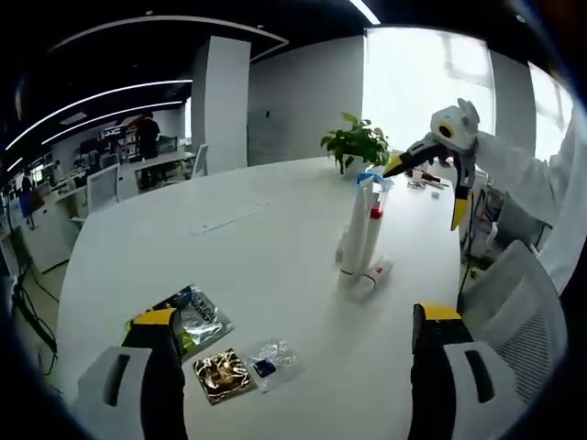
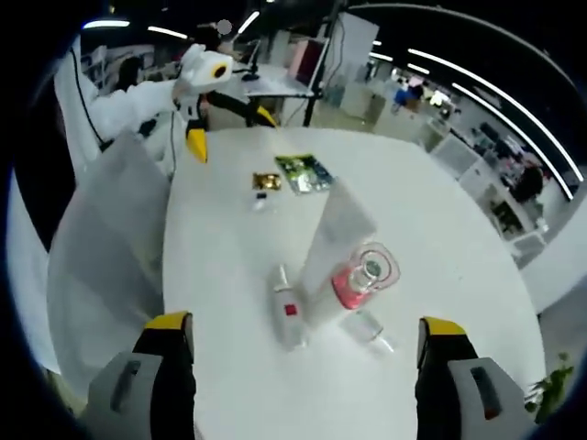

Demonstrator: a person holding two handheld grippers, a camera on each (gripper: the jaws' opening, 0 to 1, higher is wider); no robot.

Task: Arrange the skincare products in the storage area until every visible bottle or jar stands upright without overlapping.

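Bottles are seen near the far side of the white table point(image 1: 229, 247): 2 tall white bottles point(image 1: 359, 229) stand upright together, and a small white tube point(image 1: 374, 272) lies flat at their base. Left gripper point(image 1: 298, 344) and right gripper point(image 2: 307, 353) are both held spread wide, with nothing grasped, above the table. Foil sachets point(image 1: 220, 371) lie near the left gripper.

Left gripper view faces bottles point(image 1: 359, 229) low across table point(image 1: 266, 247); right gripper view looks down.
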